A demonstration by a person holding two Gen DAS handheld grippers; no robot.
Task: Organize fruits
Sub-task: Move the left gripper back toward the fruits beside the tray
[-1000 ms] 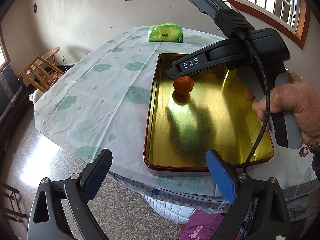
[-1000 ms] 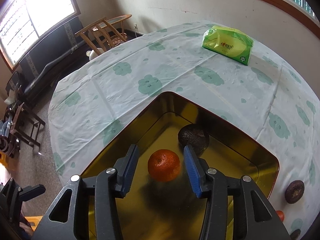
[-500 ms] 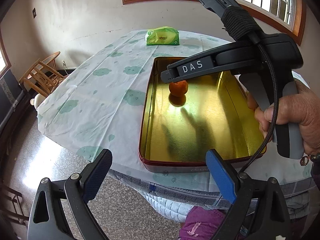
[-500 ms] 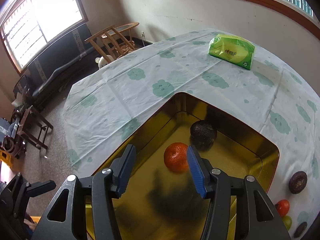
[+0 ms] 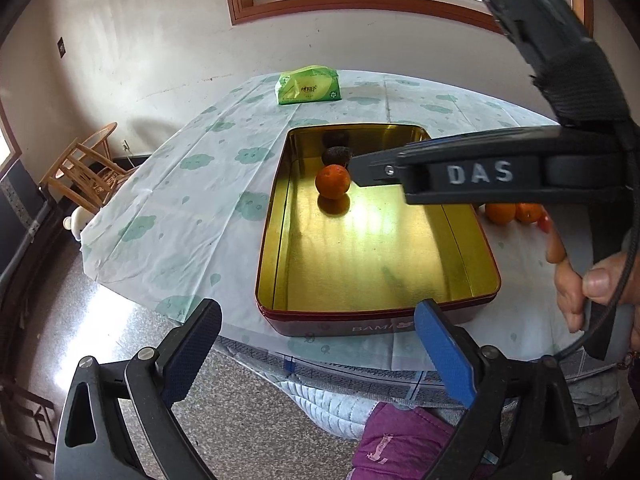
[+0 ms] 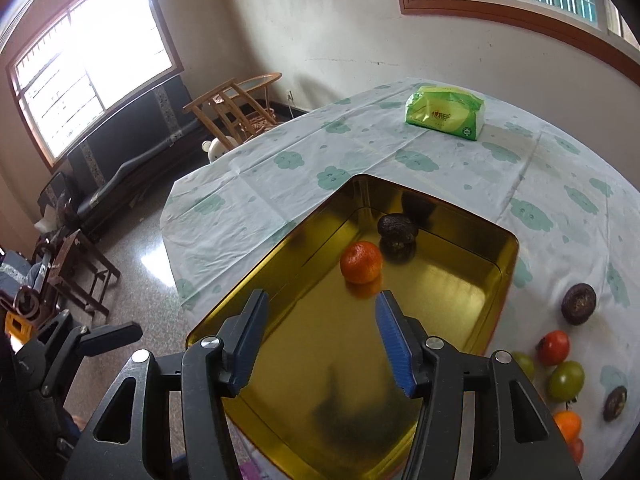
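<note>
Orange [image 6: 361, 267], avocado [image 6: 397, 229] sat in tin [image 6: 507, 258]; loose fruit [image 6: 565, 374] lower right remained; both claws [image 6: 320, 336] [image 5: 316, 354] gaped, unloaded.

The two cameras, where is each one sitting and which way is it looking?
Left wrist: sits on the left gripper, off the table's near edge, facing the gold tin and window wall; the hand holding the right gripper shows.
Right wrist: sits on the right gripper, above the tin, facing its far corner; only its own fingers show.
Both share the mandarin, avocado and green tissue pack.
</note>
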